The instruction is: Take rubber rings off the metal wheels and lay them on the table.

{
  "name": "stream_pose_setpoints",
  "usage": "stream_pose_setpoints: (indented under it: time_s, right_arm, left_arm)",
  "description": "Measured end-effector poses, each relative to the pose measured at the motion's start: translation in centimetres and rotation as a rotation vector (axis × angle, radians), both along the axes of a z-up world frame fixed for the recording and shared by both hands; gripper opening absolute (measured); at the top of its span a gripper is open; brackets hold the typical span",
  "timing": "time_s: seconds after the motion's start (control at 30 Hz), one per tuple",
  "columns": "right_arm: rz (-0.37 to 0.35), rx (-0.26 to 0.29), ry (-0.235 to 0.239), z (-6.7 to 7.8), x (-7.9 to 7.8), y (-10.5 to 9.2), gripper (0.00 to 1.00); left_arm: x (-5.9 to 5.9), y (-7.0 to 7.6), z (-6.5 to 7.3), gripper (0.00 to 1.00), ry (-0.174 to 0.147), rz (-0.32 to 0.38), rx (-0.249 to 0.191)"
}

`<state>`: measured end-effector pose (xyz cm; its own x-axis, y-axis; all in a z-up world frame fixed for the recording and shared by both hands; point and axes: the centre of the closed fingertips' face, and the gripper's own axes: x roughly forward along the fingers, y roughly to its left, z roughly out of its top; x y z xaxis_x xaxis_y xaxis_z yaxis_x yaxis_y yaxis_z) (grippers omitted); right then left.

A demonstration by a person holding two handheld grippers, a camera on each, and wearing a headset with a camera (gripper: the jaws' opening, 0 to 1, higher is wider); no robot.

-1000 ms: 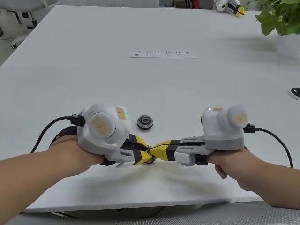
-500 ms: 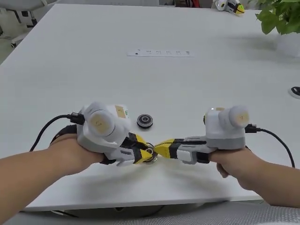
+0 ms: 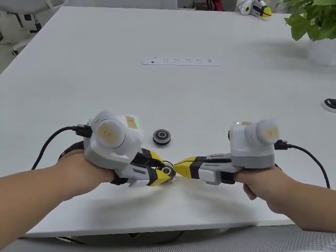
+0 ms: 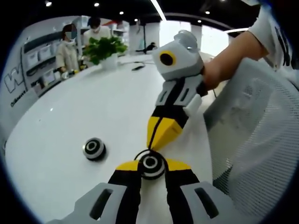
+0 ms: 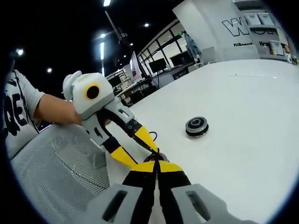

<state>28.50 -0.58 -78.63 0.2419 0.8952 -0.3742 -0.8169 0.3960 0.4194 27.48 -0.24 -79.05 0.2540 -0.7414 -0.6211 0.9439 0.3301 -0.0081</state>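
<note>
Left gripper [image 3: 164, 174] jaws clamp a small round metal wheel [image 4: 151, 165] with a black rubber ring [image 4: 150, 155] on its rim, near the front edge of the smooth white table [image 3: 184, 94]. Right gripper [image 5: 156, 164] jaws are pressed together, tips touching that wheel; whether they pinch the ring is unclear. A second wheel [image 3: 162, 136] lies flat just beyond.

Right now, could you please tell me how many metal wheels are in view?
2. The held wheel sits clamped in the left gripper; the loose wheel lies on the table just beyond it. Another could be hidden behind the hands.
</note>
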Motion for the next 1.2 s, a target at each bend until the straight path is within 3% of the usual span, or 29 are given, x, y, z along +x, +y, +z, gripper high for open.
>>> stream_pose_setpoints:
  time_s: [0.53, 0.93, 1.2]
  right_arm:
    - [0.010, 0.003, 0.000, 0.3, -0.1, 0.2, 0.00]
    - [0.052, 0.020, -0.008, 1.5, -0.2, 1.2, 0.00]
    - [0.081, 0.040, -0.023, 2.9, 0.1, 2.5, 0.00]
  left_arm:
    - [-0.1, 1.1, 3.1, 0.36, -0.010, 0.023, -0.098]
    - [-0.7, 3.1, 5.2, 0.47, -0.028, 0.031, -0.133]
    - [-1.0, 4.5, 5.9, 0.53, -0.038, 0.035, -0.138]
